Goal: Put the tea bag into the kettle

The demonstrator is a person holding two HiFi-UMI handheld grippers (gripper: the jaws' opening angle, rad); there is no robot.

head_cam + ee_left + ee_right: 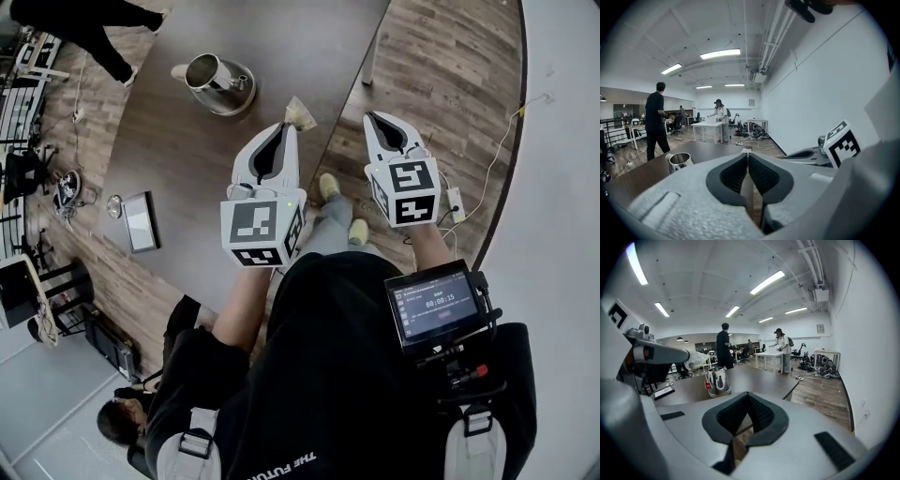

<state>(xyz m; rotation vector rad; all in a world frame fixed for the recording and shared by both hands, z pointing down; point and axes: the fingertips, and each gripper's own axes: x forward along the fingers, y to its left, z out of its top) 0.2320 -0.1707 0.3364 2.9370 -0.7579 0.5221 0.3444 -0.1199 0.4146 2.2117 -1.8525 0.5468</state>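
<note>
The tea bag (300, 114) is not in the kettle yet. It is a pale pouch pinched at the very tips of the left gripper (287, 131), whose fingers are pressed together on it. The bag hangs in the air just inside the table's near edge. In the right gripper view its string drops to a small red tag (708, 386), which dangles in front of the kettle. The steel kettle (214, 80) stands upright on its round base farther in on the table (187, 159), well apart from the bag, and its mouth looks open, with no lid in the way. The right gripper (375, 122) is beside the left one, out past the table's edge above the wooden floor; its fingers are closed on each other with nothing between them. By this reading the pick-up is done. What remains is to carry the bag across to the kettle, bring it above the open mouth, lower it in and let go. A small tablet-like device (141, 220) lies near the table's left edge, clear of that path.
</note>
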